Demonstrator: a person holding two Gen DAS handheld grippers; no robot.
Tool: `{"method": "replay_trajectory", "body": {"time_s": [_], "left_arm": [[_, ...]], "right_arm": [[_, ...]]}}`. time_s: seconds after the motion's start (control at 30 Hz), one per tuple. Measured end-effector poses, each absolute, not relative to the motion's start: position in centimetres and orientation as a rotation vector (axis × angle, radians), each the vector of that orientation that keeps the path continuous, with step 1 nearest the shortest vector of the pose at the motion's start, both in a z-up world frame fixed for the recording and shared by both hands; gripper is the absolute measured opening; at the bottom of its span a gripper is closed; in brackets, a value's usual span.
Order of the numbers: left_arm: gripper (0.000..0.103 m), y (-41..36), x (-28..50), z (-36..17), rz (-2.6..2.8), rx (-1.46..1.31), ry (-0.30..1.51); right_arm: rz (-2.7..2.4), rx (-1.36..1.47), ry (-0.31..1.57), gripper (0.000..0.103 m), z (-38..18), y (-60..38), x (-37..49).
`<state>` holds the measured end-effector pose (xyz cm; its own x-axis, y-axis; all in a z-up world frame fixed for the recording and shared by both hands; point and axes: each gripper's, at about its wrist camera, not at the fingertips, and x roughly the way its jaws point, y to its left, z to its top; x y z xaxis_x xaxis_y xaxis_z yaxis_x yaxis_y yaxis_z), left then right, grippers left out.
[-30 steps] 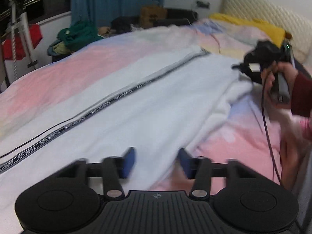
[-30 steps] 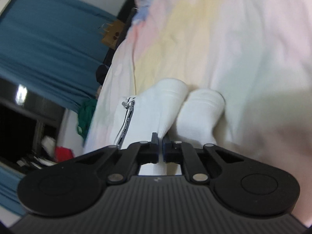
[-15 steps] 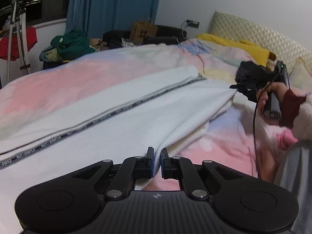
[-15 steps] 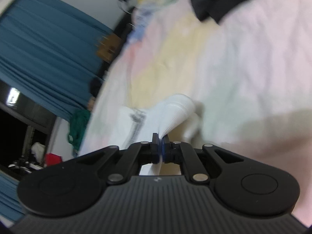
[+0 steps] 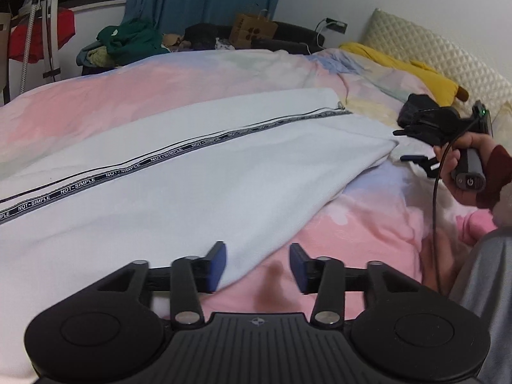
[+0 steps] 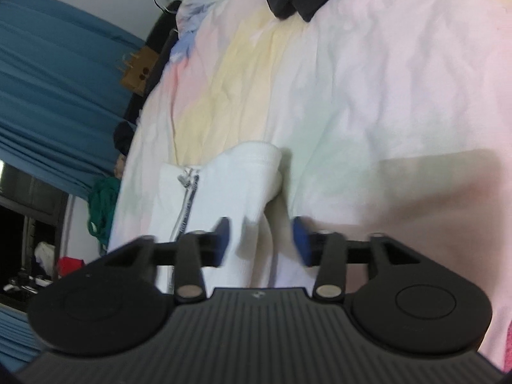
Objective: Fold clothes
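One white garment (image 5: 198,192), two grippers (image 5: 257,267)

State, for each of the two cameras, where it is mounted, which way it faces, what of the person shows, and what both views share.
Left wrist: behind the open left gripper, facing along the bed over the white garment; the right hand shows.
Right wrist: behind the open right gripper, tilted sideways, facing the garment's end; no body shows.
Shared: garment, paper bag, blue curtain.
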<state>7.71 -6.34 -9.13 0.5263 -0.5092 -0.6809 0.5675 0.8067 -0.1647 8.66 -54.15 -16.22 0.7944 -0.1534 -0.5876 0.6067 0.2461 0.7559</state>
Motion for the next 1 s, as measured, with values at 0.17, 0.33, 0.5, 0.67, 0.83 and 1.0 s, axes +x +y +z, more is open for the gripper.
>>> {"method": "replay_trajectory", "body": {"time_s": [0.17,0.33,0.5,0.67,0.83,1.0], "left_arm": [[0.065,-5.7,7.7,-8.1,-0.602,0.016,0.767],[0.077,-3.9,8.2,-7.2,-0.470,-0.081,0.720],[0.082,-1.8,8.8,-6.2,-0.295,-0.152,0.651],[0.083,0.1,10.2,-6.0,-0.114,-0.157,0.635],[0.083,1.0,11.5,-6.6,0.026,-0.103,0.663],[0.083,1.0,12.4,-7.9,0.076,-0.054,0.721]], "right_arm": [[-0.451,1.261,0.506,0.063,-18.4,-54.4,10.6],[-0.365,1.198,0.471,0.063,-19.7,-55.2,12.8],[-0.154,1.121,0.457,0.062,-20.5,-56.0,15.4],[-0.135,1.089,0.463,0.050,-20.9,-56.3,17.2],[-0.209,1.029,0.488,0.011,-20.9,-56.7,18.4],[-0.252,0.939,0.461,0.010,-19.4,-56.0,18.3]]}}
